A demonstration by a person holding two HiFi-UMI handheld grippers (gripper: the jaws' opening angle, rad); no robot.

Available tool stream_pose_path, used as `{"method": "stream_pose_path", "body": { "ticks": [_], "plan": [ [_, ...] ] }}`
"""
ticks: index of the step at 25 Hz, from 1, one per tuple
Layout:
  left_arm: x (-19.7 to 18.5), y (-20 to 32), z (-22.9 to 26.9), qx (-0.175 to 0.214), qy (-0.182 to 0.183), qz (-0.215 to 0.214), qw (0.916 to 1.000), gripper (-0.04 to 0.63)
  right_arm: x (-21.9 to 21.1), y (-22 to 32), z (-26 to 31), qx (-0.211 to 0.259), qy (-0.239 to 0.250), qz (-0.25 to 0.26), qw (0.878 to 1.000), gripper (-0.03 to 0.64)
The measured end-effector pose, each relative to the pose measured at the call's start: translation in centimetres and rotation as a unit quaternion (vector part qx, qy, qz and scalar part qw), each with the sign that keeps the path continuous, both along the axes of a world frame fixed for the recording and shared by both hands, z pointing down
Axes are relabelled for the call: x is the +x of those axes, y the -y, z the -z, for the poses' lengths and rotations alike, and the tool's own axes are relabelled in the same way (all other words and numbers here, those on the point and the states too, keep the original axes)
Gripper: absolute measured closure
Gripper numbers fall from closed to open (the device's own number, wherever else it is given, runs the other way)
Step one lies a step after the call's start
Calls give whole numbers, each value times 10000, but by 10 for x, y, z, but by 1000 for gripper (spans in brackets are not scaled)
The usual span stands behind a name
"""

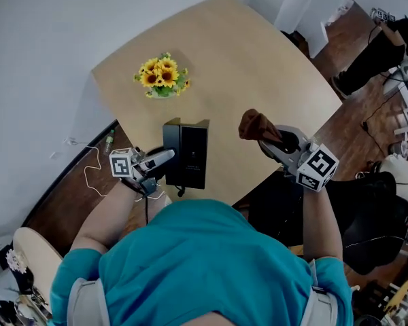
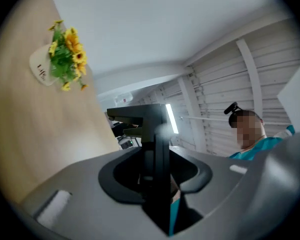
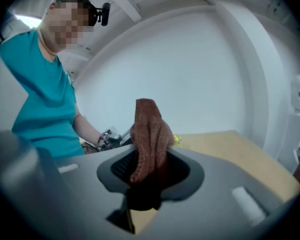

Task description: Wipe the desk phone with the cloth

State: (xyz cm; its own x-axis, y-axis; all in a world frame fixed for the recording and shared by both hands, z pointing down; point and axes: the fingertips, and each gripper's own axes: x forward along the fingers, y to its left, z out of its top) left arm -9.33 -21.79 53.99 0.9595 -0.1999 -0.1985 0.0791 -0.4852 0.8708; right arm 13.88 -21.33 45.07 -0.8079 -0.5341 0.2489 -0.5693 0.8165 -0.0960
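- The desk phone (image 1: 188, 153) is sitting at the near edge of the worktop (image 1: 258, 66), and it is being steadied by the left gripper (image 1: 166, 157), whose jaws are clamped on its left side.
- The cloth (image 1: 257, 125) is being held bunched in the clamped right gripper (image 1: 277, 141), raised to the right of the desk phone and clear of it.
- Judged from this, the cloth is best being lowered onto the phone's top and drawn across lightly, so that nothing is being tipped.

Soft, even indoor light; fisheye vignetting, blurred foreground in gripper views.
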Motion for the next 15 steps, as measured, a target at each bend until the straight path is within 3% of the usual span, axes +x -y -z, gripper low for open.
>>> {"method": "stream_pose_path", "body": {
  "ticks": [4,10,15],
  "plan": [
    [16,5,-49,-519,350,142,9979,430,12,-19,-19,-308,52,-175,9994,505],
    [33,41,-119,-928,868,419,9910,430,21,-34,-47,-630,-148,-311,9974,505],
    [60,63,-146,-764,1299,233,9883,430,24,-48,-66,-831,-264,-327,9957,505]
  ]
}}
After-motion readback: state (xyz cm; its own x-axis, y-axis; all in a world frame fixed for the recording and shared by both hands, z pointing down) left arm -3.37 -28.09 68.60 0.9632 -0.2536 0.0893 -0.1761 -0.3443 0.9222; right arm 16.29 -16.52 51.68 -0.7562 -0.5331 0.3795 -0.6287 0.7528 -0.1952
